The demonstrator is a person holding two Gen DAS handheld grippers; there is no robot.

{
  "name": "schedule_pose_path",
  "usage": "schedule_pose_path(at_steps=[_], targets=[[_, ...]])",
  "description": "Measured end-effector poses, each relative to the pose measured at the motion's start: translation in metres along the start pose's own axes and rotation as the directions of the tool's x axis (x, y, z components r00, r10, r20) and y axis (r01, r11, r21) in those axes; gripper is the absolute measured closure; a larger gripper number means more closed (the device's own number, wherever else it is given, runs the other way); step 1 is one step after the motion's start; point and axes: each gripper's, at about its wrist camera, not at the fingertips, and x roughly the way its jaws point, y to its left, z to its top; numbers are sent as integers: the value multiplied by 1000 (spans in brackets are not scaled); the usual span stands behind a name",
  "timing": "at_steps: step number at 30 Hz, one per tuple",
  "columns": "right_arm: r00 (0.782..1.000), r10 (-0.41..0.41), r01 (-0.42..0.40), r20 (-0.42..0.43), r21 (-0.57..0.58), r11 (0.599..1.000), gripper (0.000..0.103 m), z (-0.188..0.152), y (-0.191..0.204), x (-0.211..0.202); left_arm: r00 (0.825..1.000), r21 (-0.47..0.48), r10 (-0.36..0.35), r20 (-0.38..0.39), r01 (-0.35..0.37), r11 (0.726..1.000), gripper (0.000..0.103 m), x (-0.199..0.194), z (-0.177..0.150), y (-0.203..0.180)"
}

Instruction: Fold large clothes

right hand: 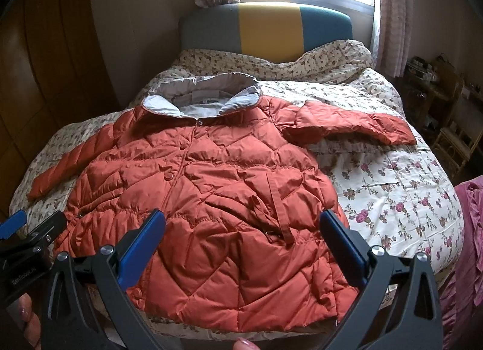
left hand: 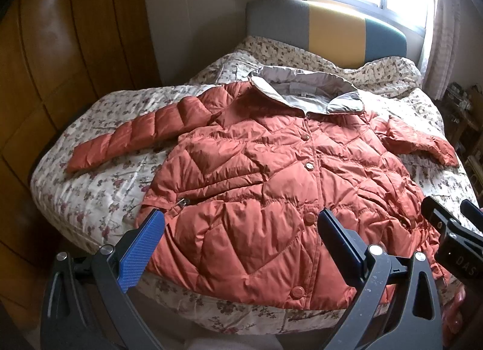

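An orange quilted puffer jacket [left hand: 271, 175] with a grey collar [left hand: 302, 93] lies face up and buttoned on the bed, hem toward me. Its left sleeve [left hand: 129, 138] stretches out to the left; its right sleeve [right hand: 350, 122] is bent out to the right. The jacket also fills the right wrist view [right hand: 217, 205]. My left gripper [left hand: 241, 223] is open and empty above the hem. My right gripper [right hand: 241, 223] is open and empty above the jacket's lower right part. Each gripper shows at the edge of the other's view: the right one [left hand: 452, 229], the left one [right hand: 30, 235].
The bed has a floral quilt [right hand: 392, 193] and a grey, yellow and teal headboard [right hand: 268, 27] under a bright window. A wooden wardrobe [left hand: 60, 63] stands left of the bed. Wooden furniture [right hand: 446, 114] stands at the right. A pink cloth [right hand: 471, 244] lies at the right edge.
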Motion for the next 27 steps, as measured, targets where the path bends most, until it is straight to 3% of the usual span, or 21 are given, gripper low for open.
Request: schedule_pose_path(at_steps=[12, 18, 24, 27], targets=[[1000, 13, -13, -17, -13, 1000, 2, 6, -1, 17, 999, 2, -5, -51, 6, 1000, 3, 18, 2, -2], [999, 38, -38, -25, 1, 999, 2, 20, -11, 44, 989, 15, -81, -127, 84, 996, 3, 48, 13, -2], [989, 146, -146, -10, 12, 989, 2, 41, -28, 86, 977, -25, -201, -69, 200, 979, 3, 76, 33, 5], [987, 149, -149, -61, 16, 989, 2, 56, -36, 114, 968, -37, -240, -74, 237, 971, 3, 102, 55, 6]])
